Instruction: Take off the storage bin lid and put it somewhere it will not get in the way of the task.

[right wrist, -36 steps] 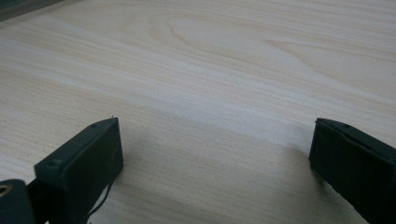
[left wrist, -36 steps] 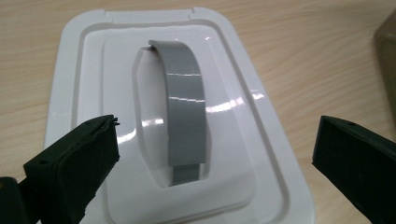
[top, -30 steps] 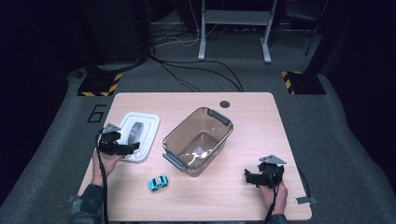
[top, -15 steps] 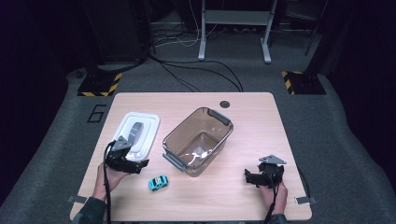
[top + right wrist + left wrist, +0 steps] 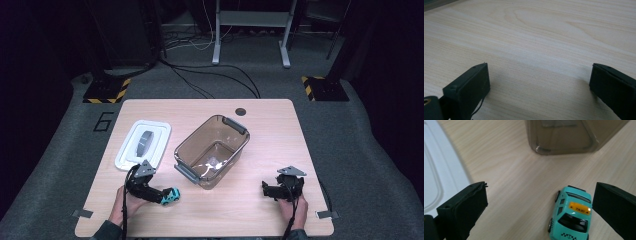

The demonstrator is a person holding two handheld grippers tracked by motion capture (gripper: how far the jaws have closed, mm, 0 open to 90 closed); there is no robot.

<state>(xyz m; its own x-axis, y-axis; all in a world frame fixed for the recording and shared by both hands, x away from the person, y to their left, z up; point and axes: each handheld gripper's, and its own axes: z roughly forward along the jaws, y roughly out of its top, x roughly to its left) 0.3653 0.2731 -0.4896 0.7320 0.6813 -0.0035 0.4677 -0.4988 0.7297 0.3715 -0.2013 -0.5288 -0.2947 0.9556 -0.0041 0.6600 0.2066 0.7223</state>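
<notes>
High view, from left to right: a white lid [image 5: 143, 145] lies flat on the left part of the desk [image 5: 270, 130]. Just near of it the left gripper [image 5: 161, 197] sits low over a teal toy taxi [image 5: 171, 195], which stands on its wheels at the near-left of the desk, near the clear brown tub [image 5: 212, 150] but apart from it. In the left gripper view the fingers [image 5: 464, 207] stand wide and hold nothing. The taxi [image 5: 571, 216] is between them but far off centre: it sits right beside the right-hand finger, perhaps touching it, with a broad stretch of bare wood to the other. That lopsided approach looks like the main risk. If the fingers close from here, the closer one would likely meet the car first and push it sideways or set it rolling on its wheels, so it could twist or slip out of the grip. The tub stands open and seems empty in the middle of the desk. At the near right, the right gripper [image 5: 272, 190] rests low over bare desk, its fingers [image 5: 469, 87] wide and empty, well apart from everything else.
</notes>
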